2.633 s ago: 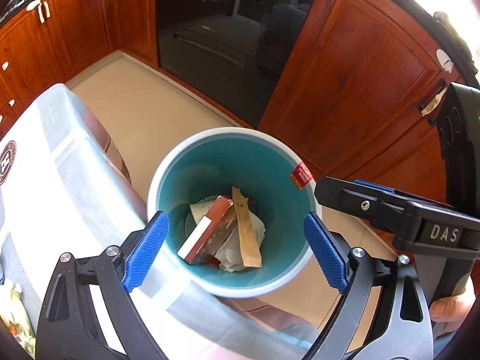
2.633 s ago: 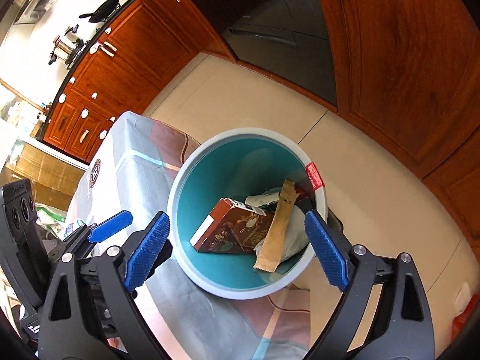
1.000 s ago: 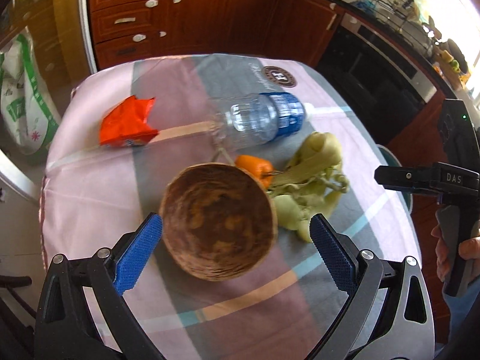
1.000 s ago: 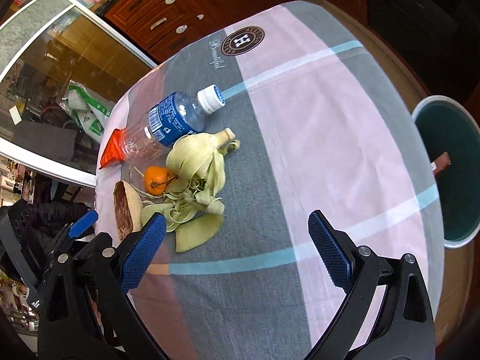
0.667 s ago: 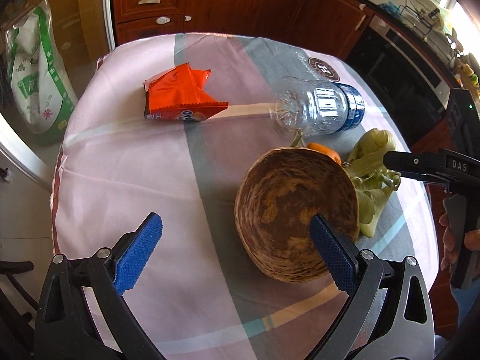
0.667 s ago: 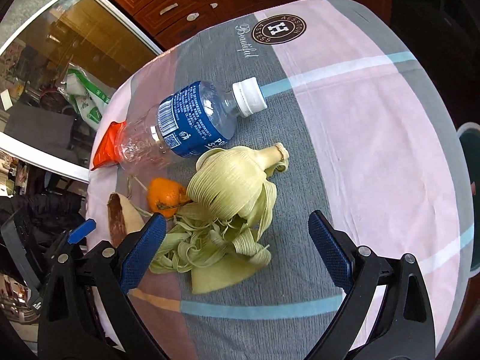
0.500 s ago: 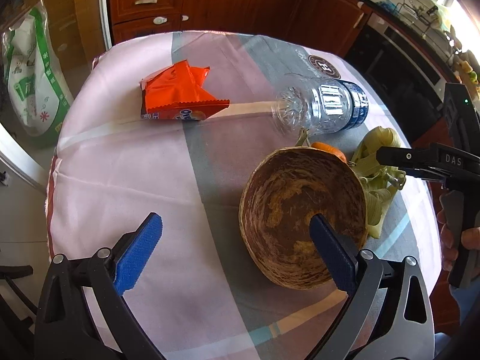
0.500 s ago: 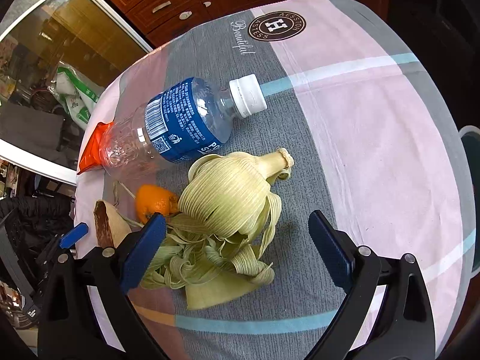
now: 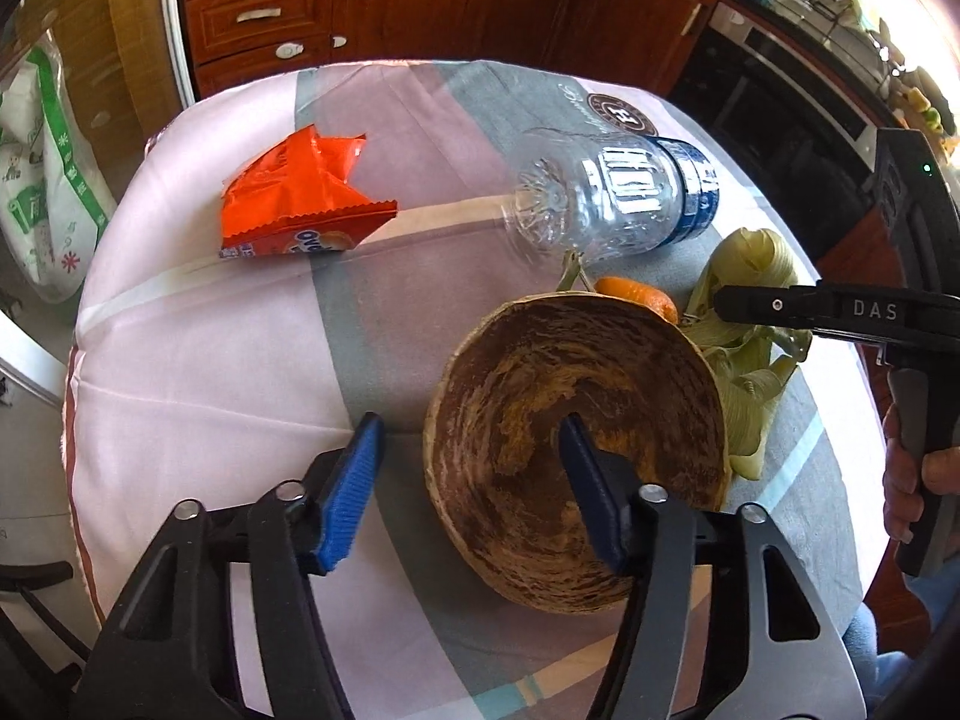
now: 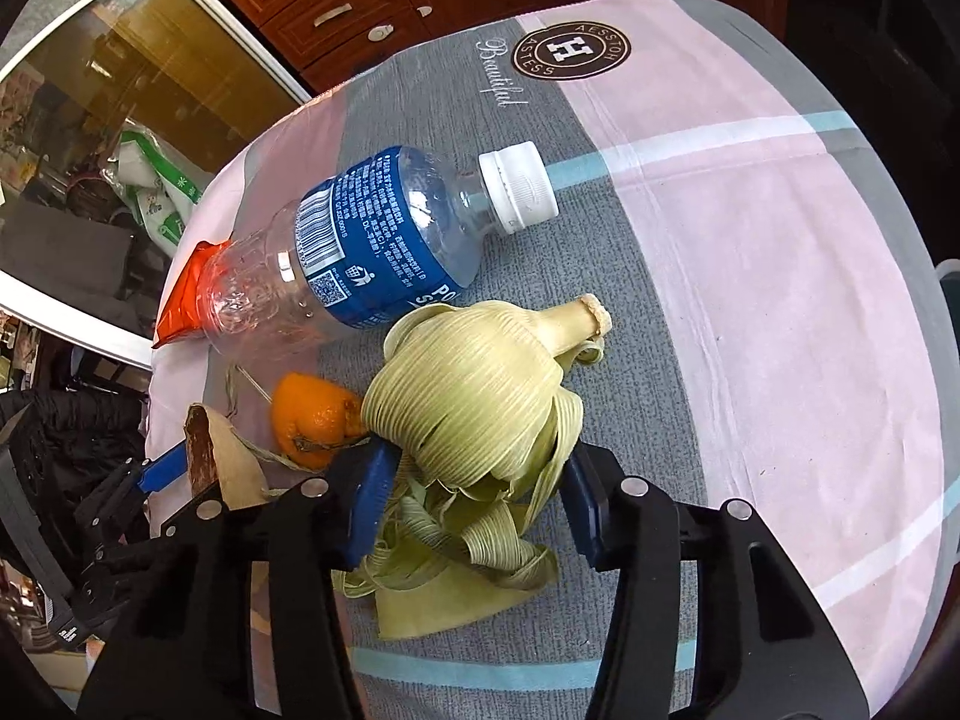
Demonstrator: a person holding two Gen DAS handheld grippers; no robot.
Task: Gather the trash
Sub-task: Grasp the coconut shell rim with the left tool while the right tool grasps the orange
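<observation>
A brown coconut shell half [image 9: 576,450] lies hollow side up on the cloth-covered table [image 9: 210,360]. My left gripper [image 9: 471,438] straddles its near left rim, one finger inside and one outside. Its jaws are closing and the pads stand clear of the rim. My right gripper [image 10: 483,456] is closing on a pale green corn husk [image 10: 474,396], whose leaves touch both pads. A clear bottle [image 10: 360,240] with a blue label lies behind the husk, an orange peel [image 10: 312,414] lies to its left, and an orange snack wrapper [image 9: 294,198] lies further back.
The teal bin's rim [image 10: 948,276] shows beyond the table's right edge. Wooden cabinets [image 9: 270,12] and a dark oven [image 9: 780,108] stand behind the table. A white and green bag [image 9: 48,180] sits on the floor at the left. A hand [image 9: 912,492] holds the right gripper's handle.
Both grippers left the bin and came down over the table. The left settled over the coconut shell's rim, the right over the corn husk. Both pairs of jaws have narrowed from wide open.
</observation>
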